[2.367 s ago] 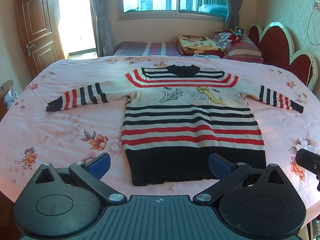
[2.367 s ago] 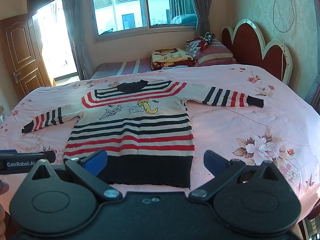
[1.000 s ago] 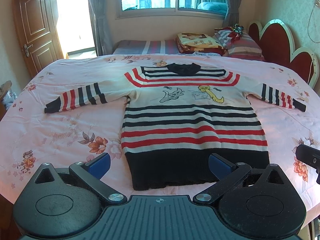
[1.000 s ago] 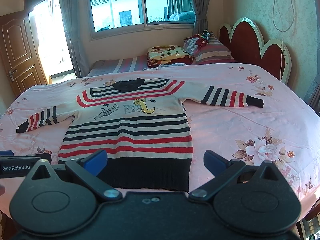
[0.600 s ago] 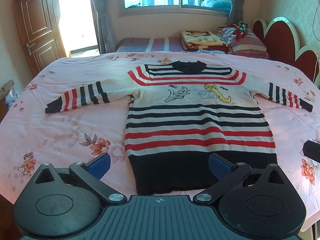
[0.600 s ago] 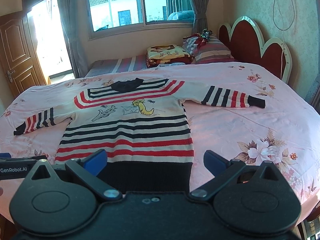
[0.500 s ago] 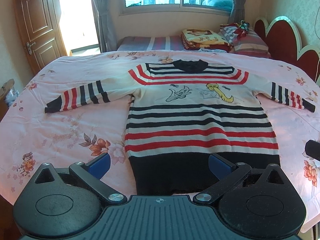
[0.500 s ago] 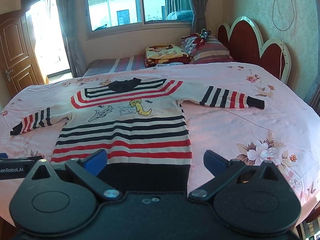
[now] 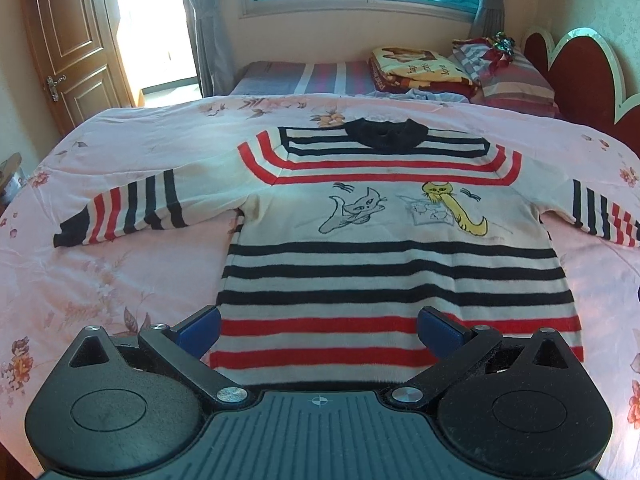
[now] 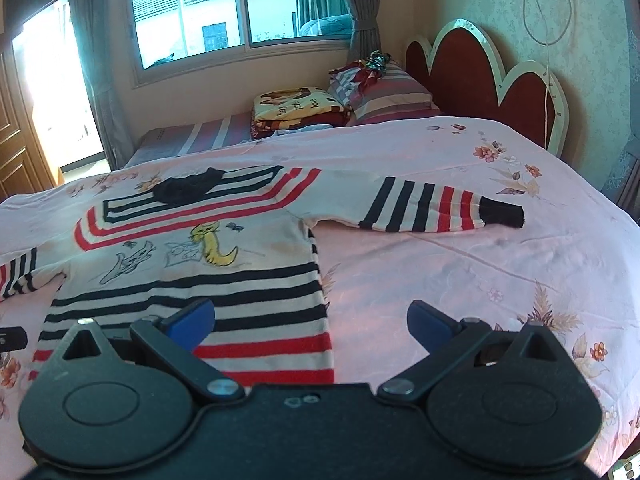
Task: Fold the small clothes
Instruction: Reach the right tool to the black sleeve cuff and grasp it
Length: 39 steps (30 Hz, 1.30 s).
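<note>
Moved closer over striped sweater (image 9: 384, 240) lying flat on pink floral bedspread (image 9: 100, 272), left gripper (image 9: 318, 328) and right gripper (image 10: 310, 322) jaws spread wide, holding nothing.

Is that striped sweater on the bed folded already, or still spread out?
Spread out. The sweater lies flat on the bedspread, front up, with both sleeves stretched out sideways; no part is turned over.

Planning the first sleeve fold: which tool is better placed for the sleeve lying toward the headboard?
Right, probably. The right tool, open, faces that sleeve in full; the left tool, also open, sits over the sweater's body.
</note>
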Tool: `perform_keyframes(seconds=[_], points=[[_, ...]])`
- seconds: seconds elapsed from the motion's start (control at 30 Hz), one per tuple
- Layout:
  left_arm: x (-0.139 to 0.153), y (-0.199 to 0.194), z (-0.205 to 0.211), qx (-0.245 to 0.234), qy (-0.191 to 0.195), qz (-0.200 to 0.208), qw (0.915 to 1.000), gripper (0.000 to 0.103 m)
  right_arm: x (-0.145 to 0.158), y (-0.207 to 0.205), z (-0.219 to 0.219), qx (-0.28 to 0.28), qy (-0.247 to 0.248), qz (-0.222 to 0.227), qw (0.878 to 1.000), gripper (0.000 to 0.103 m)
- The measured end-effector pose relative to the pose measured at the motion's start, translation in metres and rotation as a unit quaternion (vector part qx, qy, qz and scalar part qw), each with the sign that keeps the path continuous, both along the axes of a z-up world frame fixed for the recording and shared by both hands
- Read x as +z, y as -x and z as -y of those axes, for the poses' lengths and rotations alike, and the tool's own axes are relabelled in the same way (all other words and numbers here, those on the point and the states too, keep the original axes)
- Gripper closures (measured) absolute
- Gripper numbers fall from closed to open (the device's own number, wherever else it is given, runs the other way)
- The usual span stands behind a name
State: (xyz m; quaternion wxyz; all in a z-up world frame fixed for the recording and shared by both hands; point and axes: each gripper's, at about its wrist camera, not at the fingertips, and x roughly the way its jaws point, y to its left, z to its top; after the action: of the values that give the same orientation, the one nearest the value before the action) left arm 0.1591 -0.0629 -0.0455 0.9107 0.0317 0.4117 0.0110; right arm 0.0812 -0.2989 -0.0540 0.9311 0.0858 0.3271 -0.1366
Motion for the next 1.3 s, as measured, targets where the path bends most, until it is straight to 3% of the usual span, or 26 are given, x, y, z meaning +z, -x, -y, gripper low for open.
perform_keyframes(seconds=[0.2, 0.4, 0.53, 0.77, 0.93, 1.07, 1.2, 1.3], points=[[-0.017, -0.053, 0.024, 0.01, -0.001, -0.015, 0.9998, 0.0, -0.021, -0.044, 0.056, -0.029, -0.014, -0.023, 0.999, 0.011], [-0.041, -0.102, 0.046, 0.015, -0.011, -0.029, 0.9994, 0.0, -0.044, -0.087, 0.107, -0.062, -0.017, -0.045, 0.997, 0.012], [-0.055, -0.13, 0.057, 0.021, -0.018, -0.04, 0.9988, 0.0, -0.063, -0.112, 0.142, -0.086, -0.027, -0.064, 0.994, 0.018], [-0.071, -0.162, 0.066, 0.024, -0.027, -0.048, 0.9982, 0.0, -0.094, -0.147, 0.203, -0.141, -0.053, -0.09, 0.984, 0.023], [-0.075, -0.175, 0.068, 0.018, -0.025, -0.049, 0.9983, 0.0, -0.108, -0.157, 0.242, -0.187, -0.096, -0.088, 0.974, 0.024], [-0.077, -0.181, 0.067, 0.018, -0.021, -0.048, 0.9985, 0.0, -0.112, -0.168, 0.258, -0.203, -0.091, -0.08, 0.972, 0.024], [-0.079, -0.185, 0.064, 0.018, -0.015, -0.048, 0.9986, 0.0, -0.113, -0.179, 0.265, -0.211, -0.076, -0.068, 0.972, 0.039], [-0.081, -0.188, 0.058, 0.015, 0.005, -0.053, 0.9985, 0.0, -0.108, -0.182, 0.268, -0.209, -0.072, -0.047, 0.974, 0.071]])
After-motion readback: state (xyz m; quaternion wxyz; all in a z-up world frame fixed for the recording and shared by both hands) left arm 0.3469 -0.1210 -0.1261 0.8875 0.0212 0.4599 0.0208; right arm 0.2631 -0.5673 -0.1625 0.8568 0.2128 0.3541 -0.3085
